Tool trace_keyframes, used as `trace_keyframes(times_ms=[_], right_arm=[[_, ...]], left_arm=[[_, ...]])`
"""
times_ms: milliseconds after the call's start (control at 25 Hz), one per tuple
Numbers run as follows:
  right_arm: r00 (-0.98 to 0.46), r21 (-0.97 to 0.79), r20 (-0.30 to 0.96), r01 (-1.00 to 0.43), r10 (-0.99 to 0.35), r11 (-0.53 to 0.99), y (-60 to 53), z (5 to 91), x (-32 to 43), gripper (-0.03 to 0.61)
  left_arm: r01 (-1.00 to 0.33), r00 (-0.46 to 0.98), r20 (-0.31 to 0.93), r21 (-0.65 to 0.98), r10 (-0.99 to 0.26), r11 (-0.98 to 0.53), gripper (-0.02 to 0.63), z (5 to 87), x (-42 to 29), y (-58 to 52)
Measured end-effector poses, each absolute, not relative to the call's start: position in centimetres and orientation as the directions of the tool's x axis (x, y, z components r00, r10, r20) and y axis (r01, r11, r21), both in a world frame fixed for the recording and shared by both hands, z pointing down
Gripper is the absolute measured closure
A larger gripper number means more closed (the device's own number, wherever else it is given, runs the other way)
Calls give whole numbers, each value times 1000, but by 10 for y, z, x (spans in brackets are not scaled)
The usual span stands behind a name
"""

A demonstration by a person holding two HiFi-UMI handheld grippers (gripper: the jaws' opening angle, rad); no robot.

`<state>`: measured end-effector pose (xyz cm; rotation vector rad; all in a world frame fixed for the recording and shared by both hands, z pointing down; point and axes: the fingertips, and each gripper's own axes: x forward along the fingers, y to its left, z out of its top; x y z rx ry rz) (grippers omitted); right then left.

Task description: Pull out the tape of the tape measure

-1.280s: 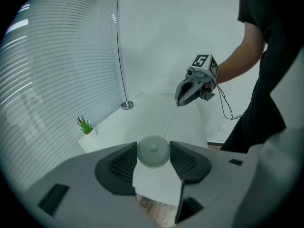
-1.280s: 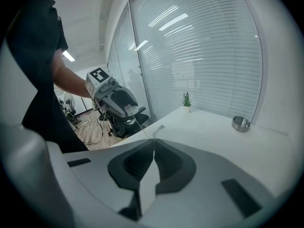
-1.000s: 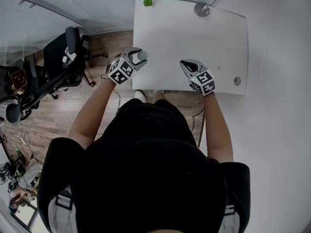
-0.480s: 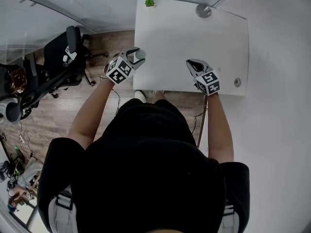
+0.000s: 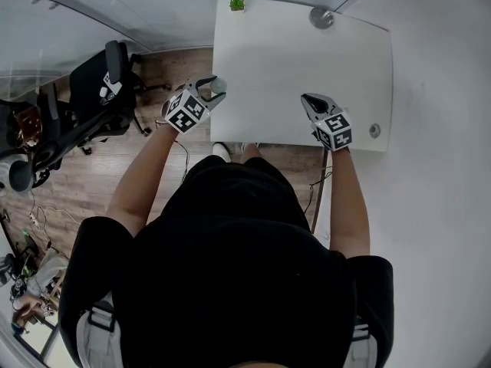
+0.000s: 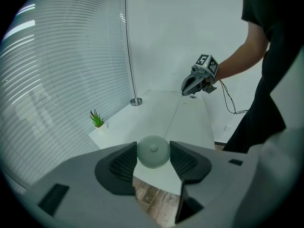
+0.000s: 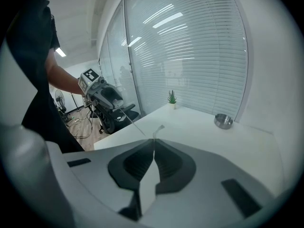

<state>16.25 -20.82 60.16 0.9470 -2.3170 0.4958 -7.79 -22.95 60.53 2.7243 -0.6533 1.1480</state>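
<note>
A round pale-green tape measure (image 6: 153, 151) sits between the pads of my left gripper (image 6: 153, 161), which is shut on it over the left edge of the white table (image 5: 299, 52). In the head view the tape measure (image 5: 219, 87) shows at the tip of the left gripper (image 5: 205, 94). A thin tape (image 6: 174, 121) runs from it across the table to my right gripper (image 6: 191, 86). The right gripper (image 7: 154, 144) is shut on the tape's end (image 7: 158, 128), near the table's front edge (image 5: 314, 104). From there the tape (image 7: 134, 124) leads back to the left gripper (image 7: 105, 95).
A small potted plant (image 5: 236, 2) and a round metal dish (image 5: 321, 16) stand at the table's far edge. A cable grommet (image 5: 374, 129) sits at the front right corner. An office chair (image 5: 103, 90) stands on the wood floor to the left.
The right gripper has moved to the right and the left gripper slightly to the left, so the gap between them has widened.
</note>
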Motion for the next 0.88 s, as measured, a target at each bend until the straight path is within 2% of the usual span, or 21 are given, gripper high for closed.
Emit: trace_keyframes(times_ms=[880], right_arm=[[-504,-93,693,-772,-515,629,-195,621,202,568]], left_arm=[[-453,593,720,-72,-360,-889,387,617,-97,-220]])
